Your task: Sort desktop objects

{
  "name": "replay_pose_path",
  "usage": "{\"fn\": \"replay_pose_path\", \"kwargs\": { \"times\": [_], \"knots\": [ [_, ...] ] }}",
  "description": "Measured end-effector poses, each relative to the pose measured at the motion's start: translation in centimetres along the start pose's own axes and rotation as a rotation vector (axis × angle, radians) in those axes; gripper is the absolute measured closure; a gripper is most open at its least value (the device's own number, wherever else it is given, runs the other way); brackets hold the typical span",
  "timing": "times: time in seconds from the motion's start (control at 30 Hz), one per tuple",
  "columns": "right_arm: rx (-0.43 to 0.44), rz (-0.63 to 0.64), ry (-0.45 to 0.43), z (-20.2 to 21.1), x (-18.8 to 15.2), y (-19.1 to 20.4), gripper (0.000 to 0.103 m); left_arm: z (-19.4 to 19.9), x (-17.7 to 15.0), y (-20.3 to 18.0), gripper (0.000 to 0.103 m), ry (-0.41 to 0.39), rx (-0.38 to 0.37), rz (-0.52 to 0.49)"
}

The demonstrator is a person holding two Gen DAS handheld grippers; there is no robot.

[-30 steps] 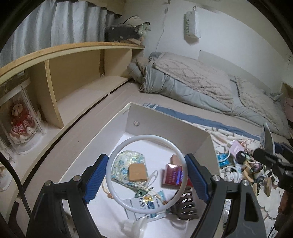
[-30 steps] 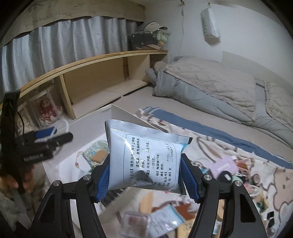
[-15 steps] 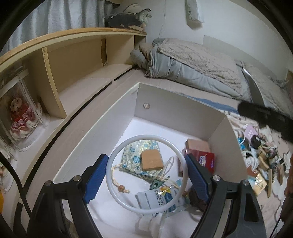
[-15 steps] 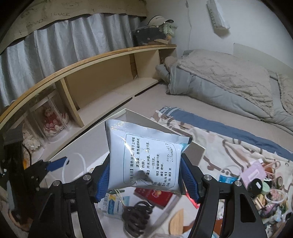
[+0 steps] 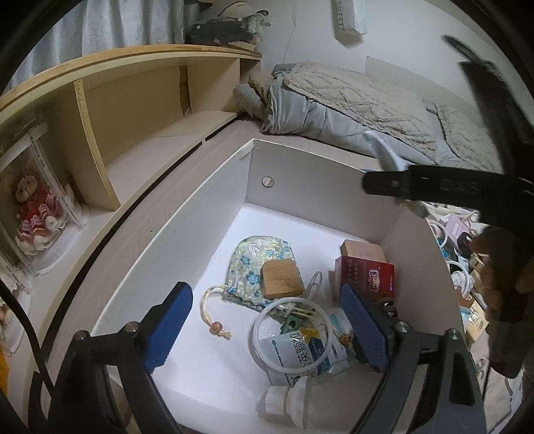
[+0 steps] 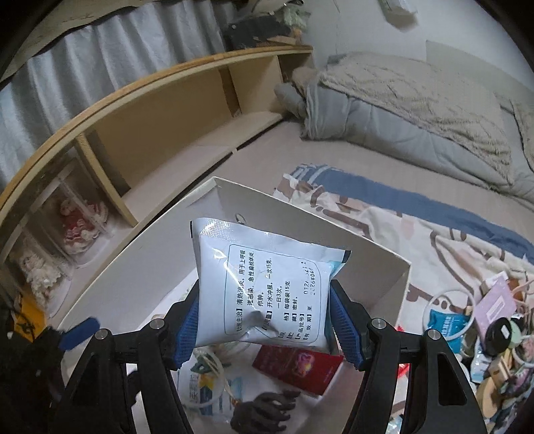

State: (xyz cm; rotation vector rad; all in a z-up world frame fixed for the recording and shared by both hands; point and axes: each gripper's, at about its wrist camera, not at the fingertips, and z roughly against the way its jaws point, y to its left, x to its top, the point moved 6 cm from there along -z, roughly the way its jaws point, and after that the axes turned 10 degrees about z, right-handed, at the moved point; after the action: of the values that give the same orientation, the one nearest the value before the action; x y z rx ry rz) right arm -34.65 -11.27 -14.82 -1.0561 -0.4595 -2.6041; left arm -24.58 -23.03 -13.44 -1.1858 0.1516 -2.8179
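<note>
Your left gripper (image 5: 267, 327) hangs over the near half of the white box (image 5: 333, 187), jaws opening, nothing pressed between the blue pads. The clear ring (image 5: 292, 334) lies loose on the box floor below them, near the near edge, resting on a white-and-blue sachet (image 5: 310, 354).

Your right gripper (image 6: 267, 320) is clamped on a white sachet (image 6: 263, 293), pads pressing both side edges, held above the box's right part.

Contents of the box:
- Floral drawstring pouch (image 5: 260, 267), mid-floor, cord trailing toward the near-left corner.
- Wooden block (image 5: 282, 278) lying on the pouch's right edge.
- Red carton (image 5: 365, 275) against the right wall, a tan box (image 5: 362, 248) just behind it.
- Small white bottle (image 5: 293, 400) on its side at the near edge.
- Black claw hair clip (image 6: 263, 412), near edge, seen from the right wrist.

In the way: your right gripper's black frame (image 5: 434, 190) crosses above the box's far-right corner in the left view.

Surroundings: the box sits on a bed with a beige sheet (image 6: 267, 160). A patterned blanket (image 6: 417, 227) lies right of it, littered with small items, among them a white ring (image 6: 449, 313) and a lilac card (image 6: 497, 305). Grey and beige bedding (image 5: 350, 106) is heaped at the far end. A wooden shelf (image 5: 133, 100) runs along the left, with a boxed doll (image 5: 31, 213) in red.

Writing: the held sachet carries black Chinese text in a framed panel, too small to read fully. The wall hanging (image 5: 345, 16) reads "SWEET".
</note>
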Motion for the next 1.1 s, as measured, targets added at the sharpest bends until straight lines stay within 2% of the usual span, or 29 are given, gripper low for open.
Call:
{"fn": "replay_pose_path", "kwargs": {
  "times": [0.4, 0.47, 0.53, 0.6, 0.67, 0.73, 0.97, 1.1],
  "knots": [
    [0.038, -0.026, 0.044, -3.7, 2.1, 1.9, 0.033, 0.7, 0.8, 0.5, 0.012, -0.02, -0.034, 0.034],
    [0.06, -0.018, 0.053, -4.4, 2.2, 2.6, 0.029, 0.7, 1.0, 0.7, 0.012, -0.027, -0.031, 0.042],
    [0.074, 0.001, 0.052, -4.8, 2.4, 3.2, 0.008, 0.7, 1.0, 0.8, 0.012, -0.024, -0.034, 0.053],
    [0.051, 0.018, 0.029, -4.6, 2.6, 3.5, 0.0, 0.5, 1.0, 1.0, 0.012, -0.02, -0.035, 0.062],
    [0.016, 0.038, -0.013, -3.9, 3.0, 3.6, 0.0, 0.4, 1.1, 0.9, 0.012, -0.017, -0.035, 0.068],
    [0.031, 0.054, -0.052, -3.0, 3.3, 3.8, 0.0, 0.4, 1.1, 0.9, 0.012, -0.016, -0.034, 0.07],
    [0.037, 0.087, -0.111, -0.7, 2.8, 3.4, 0.0, 0.9, 1.0, 0.4, 0.012, -0.024, -0.031, 0.053],
    [-0.012, 0.097, -0.135, 0.6, 2.2, 2.6, 0.0, 1.2, 1.1, 0.2, 0.012, -0.027, -0.036, 0.056]
  ]
}}
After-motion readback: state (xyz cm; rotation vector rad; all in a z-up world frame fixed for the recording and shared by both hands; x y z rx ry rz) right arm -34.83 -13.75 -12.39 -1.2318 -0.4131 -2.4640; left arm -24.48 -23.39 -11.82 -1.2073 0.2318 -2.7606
